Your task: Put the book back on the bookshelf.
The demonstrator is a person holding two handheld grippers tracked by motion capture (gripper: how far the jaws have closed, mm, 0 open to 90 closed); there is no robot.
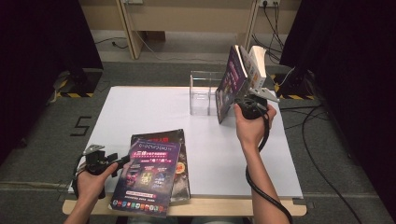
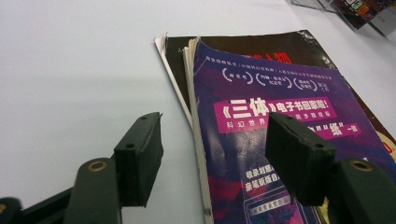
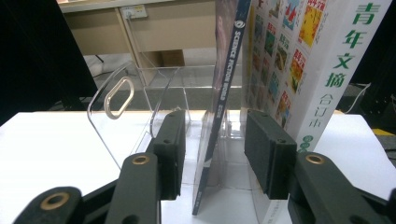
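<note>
So your landmark here is the clear acrylic magazine rack (image 1: 204,93) at the far side of the white table top (image 1: 140,112). Your right gripper (image 1: 252,106) sits right at the front of that rack with its jaws spread and not pressing on anything: in the right gripper view the thin purple-spined magazine (image 3: 219,102) stands upright between the pads with a gap on both sides, leaning toward the fat white volume with green lettering (image 3: 322,65) just beside it. Looks like you've set it into its slot and the white one is propping it up, which is why it stands with nothing pinching it. Well toward you from the rack, near the table's front edge, the purple-covered magazine (image 1: 147,175) lies flat on top of a dark-covered magazine (image 1: 181,161), and its bottom edge hangs a bit past the table, which should make it easy to get a jaw under. Your left gripper (image 1: 122,162) is at that top magazine's left edge, jaws wide and straddling the edge, not clamped yet. I'd guess that one's next for the rack.
</note>
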